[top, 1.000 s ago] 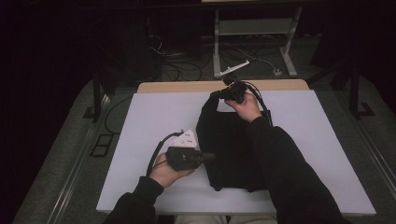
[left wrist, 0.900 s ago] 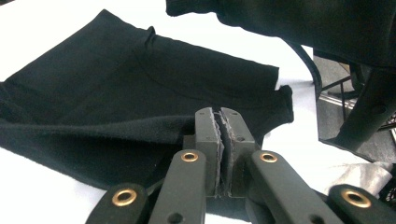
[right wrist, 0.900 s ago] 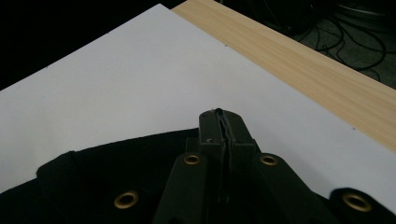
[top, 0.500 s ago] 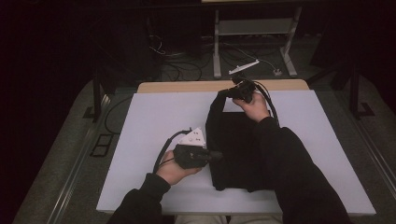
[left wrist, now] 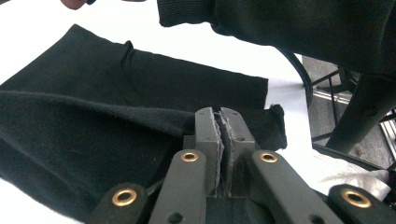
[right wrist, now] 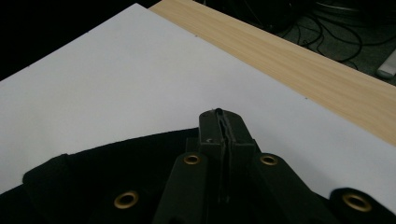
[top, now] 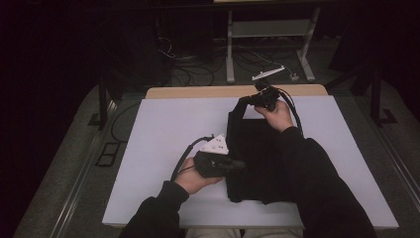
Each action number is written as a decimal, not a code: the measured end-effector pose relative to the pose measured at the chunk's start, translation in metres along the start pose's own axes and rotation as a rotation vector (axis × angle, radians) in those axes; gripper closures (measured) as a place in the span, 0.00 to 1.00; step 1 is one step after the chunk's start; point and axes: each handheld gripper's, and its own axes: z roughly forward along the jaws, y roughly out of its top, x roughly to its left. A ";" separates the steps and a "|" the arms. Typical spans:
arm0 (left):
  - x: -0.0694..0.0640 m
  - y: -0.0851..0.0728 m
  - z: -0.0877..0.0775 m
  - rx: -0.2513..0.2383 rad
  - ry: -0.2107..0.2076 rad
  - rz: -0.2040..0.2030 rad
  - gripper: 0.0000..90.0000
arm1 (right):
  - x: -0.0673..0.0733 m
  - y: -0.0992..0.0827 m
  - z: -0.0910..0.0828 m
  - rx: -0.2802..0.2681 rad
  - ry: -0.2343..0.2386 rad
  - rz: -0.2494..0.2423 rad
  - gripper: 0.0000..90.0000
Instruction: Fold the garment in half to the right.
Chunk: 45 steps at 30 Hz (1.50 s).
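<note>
A black cloth point(top: 257, 153) lies on the white table sheet point(top: 168, 129), stretching from the near edge toward the far side. My left gripper point(top: 240, 165) sits at the cloth's near left edge. In the left gripper view its jaws point(left wrist: 219, 114) are pressed together on a raised fold of the black cloth point(left wrist: 93, 107). My right gripper point(top: 246, 100) is at the far end of the table and holds the cloth's far corner, lifted off the sheet. In the right gripper view its jaws point(right wrist: 219, 116) are shut, with black cloth point(right wrist: 116, 163) bunched beneath them.
A wooden strip point(top: 198, 92) of the tabletop shows beyond the white sheet. Past the table, cables and a metal stand point(top: 267, 34) are on the dark floor. A dark sleeve point(left wrist: 303, 28) crosses the top of the left gripper view.
Both grippers have shifted slightly to the right. The right one has drawn the cloth's far corner along, pulling its left edge into a raised strip.
</note>
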 end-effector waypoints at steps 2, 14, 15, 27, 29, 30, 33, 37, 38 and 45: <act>0.000 0.002 0.003 -0.001 -0.005 0.002 0.95 | -0.002 -0.002 -0.002 0.001 -0.005 0.002 0.96; -0.005 0.010 0.019 -0.004 -0.035 0.018 0.95 | -0.018 -0.014 -0.013 -0.009 -0.027 0.039 0.96; -0.005 0.011 0.020 -0.001 -0.039 0.022 0.95 | -0.019 -0.015 -0.015 -0.009 -0.029 0.042 0.96; -0.007 0.022 0.033 -0.003 -0.064 0.041 0.95 | -0.034 -0.026 -0.029 -0.026 -0.062 0.072 0.96; -0.007 0.023 0.036 -0.003 -0.068 0.042 0.95 | -0.036 -0.029 -0.031 -0.026 -0.067 0.075 0.96; -0.007 0.024 0.038 -0.004 -0.069 0.042 0.95 | -0.037 -0.030 -0.031 -0.027 -0.068 0.078 0.96; -0.008 0.027 0.042 -0.005 -0.076 0.045 0.95 | -0.041 -0.033 -0.033 -0.021 -0.075 0.083 0.96; -0.009 0.030 0.047 -0.007 -0.089 0.048 0.95 | -0.044 -0.036 -0.037 -0.025 -0.083 0.088 0.96; -0.009 0.031 0.049 -0.005 -0.093 0.051 0.95 | -0.045 -0.036 -0.038 -0.025 -0.085 0.093 0.96; -0.011 0.033 0.060 -0.001 -0.115 0.048 0.95 | -0.052 -0.043 -0.041 -0.020 -0.098 0.107 0.96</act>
